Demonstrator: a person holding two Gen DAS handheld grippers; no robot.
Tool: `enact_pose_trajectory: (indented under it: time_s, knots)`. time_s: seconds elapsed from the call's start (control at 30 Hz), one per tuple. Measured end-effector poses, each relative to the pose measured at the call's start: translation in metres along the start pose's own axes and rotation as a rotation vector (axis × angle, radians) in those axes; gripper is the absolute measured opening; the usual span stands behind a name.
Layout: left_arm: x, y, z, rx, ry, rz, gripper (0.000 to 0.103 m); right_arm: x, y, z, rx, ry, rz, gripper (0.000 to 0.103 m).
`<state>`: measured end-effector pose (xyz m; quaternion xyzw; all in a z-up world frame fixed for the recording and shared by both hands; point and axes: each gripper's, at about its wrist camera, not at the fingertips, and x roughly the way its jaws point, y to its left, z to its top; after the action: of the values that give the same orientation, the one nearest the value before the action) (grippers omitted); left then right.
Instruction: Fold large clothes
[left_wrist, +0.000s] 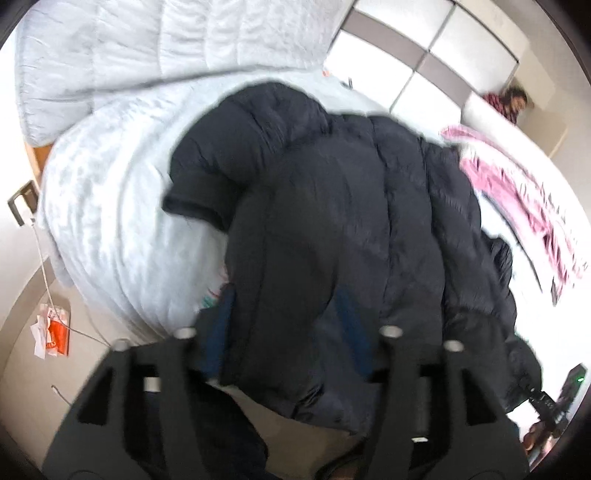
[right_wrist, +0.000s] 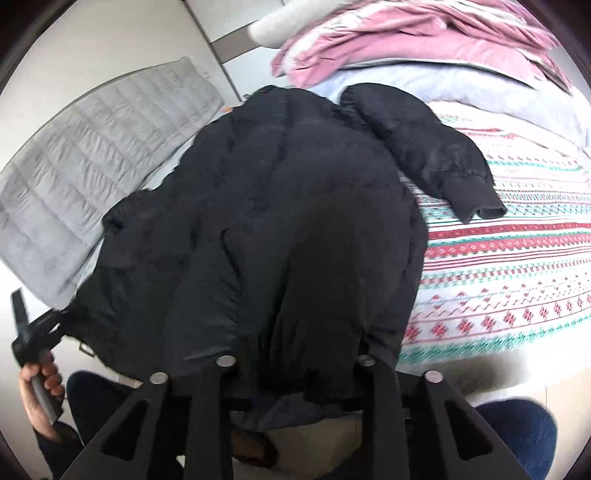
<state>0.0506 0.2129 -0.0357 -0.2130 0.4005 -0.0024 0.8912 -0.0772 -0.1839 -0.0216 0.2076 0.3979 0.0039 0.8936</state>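
Note:
A black puffer jacket (left_wrist: 332, 192) lies spread on the bed, hem toward me, and also fills the right wrist view (right_wrist: 295, 206). My left gripper (left_wrist: 291, 354) is shut on the jacket's hem, its blue-padded fingers (left_wrist: 351, 332) pinching the fabric. My right gripper (right_wrist: 295, 384) is shut on the hem at the other corner. One sleeve (right_wrist: 436, 155) lies out on the patterned sheet; the other sleeve (left_wrist: 207, 173) lies on the grey quilt. The left gripper also shows in the right wrist view (right_wrist: 33, 332), held by a hand.
A grey quilt (left_wrist: 122, 206) covers part of the bed. A pink blanket (right_wrist: 399, 40) is piled at the bed's far side. A red-green patterned sheet (right_wrist: 509, 258) lies to the right. A cable and red packet (left_wrist: 55, 328) lie on the floor. White wardrobe doors (left_wrist: 436, 48) stand behind.

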Motion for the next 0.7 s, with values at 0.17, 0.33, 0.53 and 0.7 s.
enact_pose_trajectory:
  time_s: [0.17, 0.33, 0.53, 0.7]
  knots:
    - [-0.023, -0.003, 0.032, -0.025, -0.092, -0.014, 0.070, -0.002, -0.075, 0.049, 0.256, -0.100, 0.036, 0.082]
    - [-0.009, -0.053, 0.066, 0.029, -0.124, -0.077, 0.082, 0.053, -0.139, 0.099, 0.561, -0.031, 0.152, 0.082]
    - [0.074, -0.135, 0.067, 0.152, -0.041, -0.107, 0.082, 0.098, -0.192, 0.126, 0.855, -0.072, 0.108, 0.082]
    - [0.148, -0.143, 0.047, 0.200, 0.056, -0.069, 0.082, 0.104, -0.237, 0.138, 0.916, -0.111, -0.075, 0.035]
